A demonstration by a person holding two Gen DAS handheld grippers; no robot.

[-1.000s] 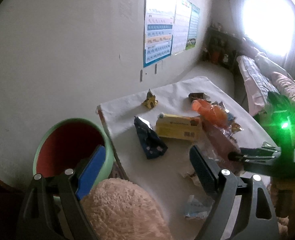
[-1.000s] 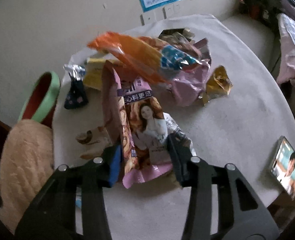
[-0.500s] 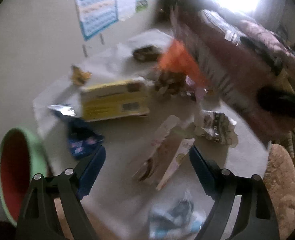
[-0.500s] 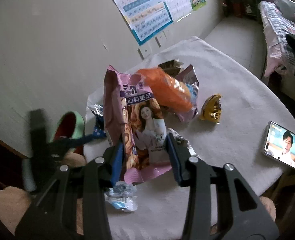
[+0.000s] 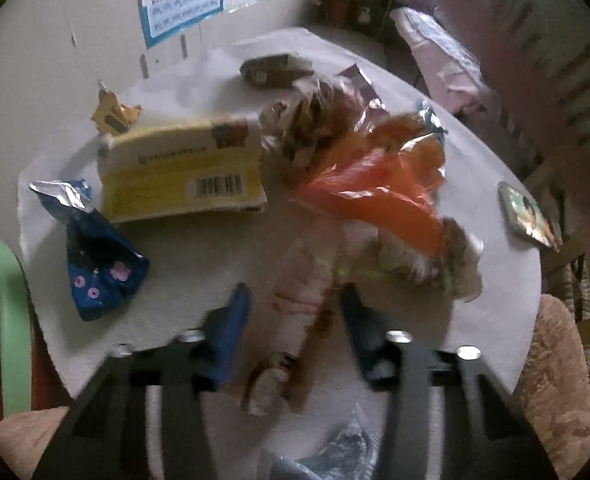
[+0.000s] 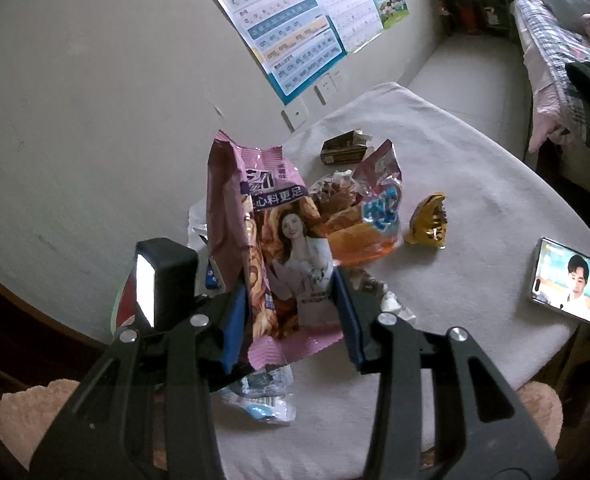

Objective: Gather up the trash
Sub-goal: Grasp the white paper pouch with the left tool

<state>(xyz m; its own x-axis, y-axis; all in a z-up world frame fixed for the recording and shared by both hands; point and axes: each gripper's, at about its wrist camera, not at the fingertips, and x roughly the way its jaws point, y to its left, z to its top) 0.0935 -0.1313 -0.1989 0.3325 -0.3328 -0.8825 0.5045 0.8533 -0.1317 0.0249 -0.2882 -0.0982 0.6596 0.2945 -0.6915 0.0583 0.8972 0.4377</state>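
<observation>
In the left wrist view my left gripper (image 5: 295, 322) points down at the round white table (image 5: 487, 200). Its jaws are closing around a long pale pink wrapper (image 5: 303, 292). The blurred picture still shows a gap beside the left pad. My right gripper (image 6: 291, 314) is shut on the lower end of a pink snack bag (image 6: 271, 216) and holds it upright above the table. Loose trash lies beyond: an orange bag (image 5: 379, 196), a yellow box (image 5: 183, 172), a dark blue wrapper (image 5: 99, 268), a gold wrapper (image 6: 429, 220) and a small brown box (image 6: 343, 150).
A green-rimmed red bin (image 5: 7, 320) stands off the table's left edge. A phone (image 6: 571, 284) with a lit screen lies near the right edge. Beige plush (image 5: 555, 360) sits at the near rim. A clear blue-printed wrapper (image 6: 263, 396) lies under the right gripper. A bed is at far right.
The left gripper swung from beside the bin down over the table, and its jaws narrowed around the pale wrapper. The right gripper rose with the pink bag, lifting it off the table.
</observation>
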